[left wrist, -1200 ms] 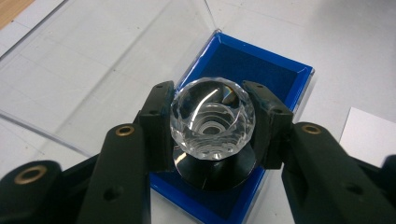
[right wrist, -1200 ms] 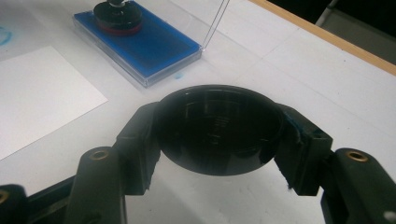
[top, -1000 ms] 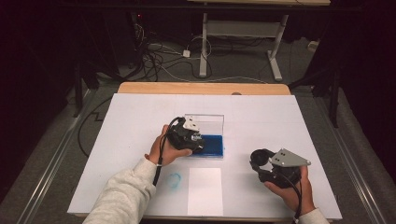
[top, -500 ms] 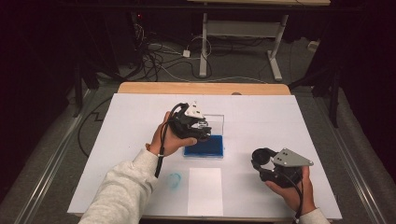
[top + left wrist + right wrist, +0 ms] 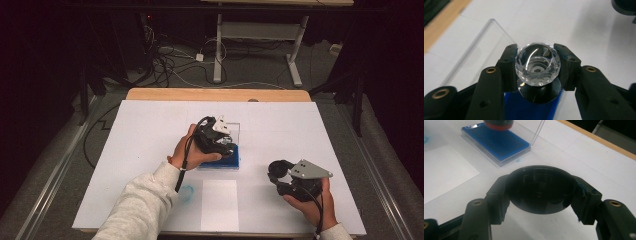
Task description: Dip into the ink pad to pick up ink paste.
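Observation:
My left gripper (image 5: 219,141) (image 5: 537,62) is shut on the faceted clear knob (image 5: 537,65) of a stamp. The stamp's black body hangs below the knob, and its red base (image 5: 498,123) is over the blue ink pad (image 5: 231,161) (image 5: 499,142). Whether the base touches the pad I cannot tell. The pad lies in a clear case with its lid (image 5: 474,50) standing open. At the front right, my right gripper (image 5: 280,174) (image 5: 541,187) is shut on a round black cap (image 5: 540,192), held just above the table.
A white sheet of paper (image 5: 219,205) (image 5: 441,170) lies near the front edge, with a blue ink smear (image 5: 186,192) to its left. The white table cover (image 5: 150,125) ends at a wooden strip (image 5: 215,95) at the back. Cables lie on the floor beyond.
My left gripper has shifted to the right and risen a little with the stamp, staying over the ink pad. The right gripper has kept still with the cap.

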### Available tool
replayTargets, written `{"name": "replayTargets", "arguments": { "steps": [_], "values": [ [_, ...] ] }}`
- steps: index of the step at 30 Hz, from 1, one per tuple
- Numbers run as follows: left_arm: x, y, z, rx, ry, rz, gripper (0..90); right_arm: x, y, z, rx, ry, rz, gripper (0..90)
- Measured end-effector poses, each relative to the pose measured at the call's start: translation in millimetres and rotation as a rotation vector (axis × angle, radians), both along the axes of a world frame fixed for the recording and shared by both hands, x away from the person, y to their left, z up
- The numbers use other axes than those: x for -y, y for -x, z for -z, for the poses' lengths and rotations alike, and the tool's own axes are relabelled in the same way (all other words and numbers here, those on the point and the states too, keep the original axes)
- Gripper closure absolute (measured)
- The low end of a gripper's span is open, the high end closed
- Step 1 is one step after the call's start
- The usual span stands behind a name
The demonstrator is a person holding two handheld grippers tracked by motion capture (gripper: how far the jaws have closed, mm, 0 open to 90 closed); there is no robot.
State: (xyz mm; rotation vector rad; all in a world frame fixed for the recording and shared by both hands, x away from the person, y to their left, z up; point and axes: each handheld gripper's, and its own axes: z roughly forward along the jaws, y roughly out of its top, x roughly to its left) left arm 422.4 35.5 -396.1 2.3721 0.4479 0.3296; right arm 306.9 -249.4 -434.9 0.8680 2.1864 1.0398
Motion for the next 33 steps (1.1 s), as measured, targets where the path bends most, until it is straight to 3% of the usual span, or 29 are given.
{"name": "replayTargets", "arguments": {
  "steps": [1, 3, 4, 6, 12, 20, 26, 33],
  "values": [
    [1.2, -0.9, 3.7, 0.005, -0.019, -0.01, 55.1, 0.0, -0.2, 0.2, 0.0, 0.001, 0.0, 38.2],
    [1.7, -3.9, 11.0, -0.026, -0.012, 0.001, 55.1, 0.0, -0.3, 0.5, -0.003, 0.003, -0.003, 38.2],
    [2.6, -4.2, 13.8, -0.017, -0.024, -0.01, 55.1, -0.1, -0.2, 0.6, -0.004, 0.003, -0.003, 38.2],
    [3.4, -5.4, 18.6, -0.037, -0.015, -0.004, 55.1, 0.0, -0.3, 0.7, -0.003, 0.005, -0.004, 38.2],
    [7.3, -4.3, 26.2, -0.03, -0.032, -0.008, 55.1, 0.0, -0.9, 1.7, -0.005, 0.008, -0.002, 38.2],
    [2.8, -2.7, 31.3, -0.026, 0.001, -0.015, 55.1, -1.2, -0.6, 2.2, -0.01, 0.011, -0.007, 38.2],
    [4.0, -1.1, 31.2, -0.02, -0.009, -0.018, 55.2, -2.8, 0.0, 1.9, -0.008, 0.017, -0.011, 38.2],
    [2.1, -2.3, 33.5, -0.026, 0.02, -0.028, 55.2, -2.4, 0.1, 1.8, -0.006, 0.019, -0.007, 38.2]
  ]
}}
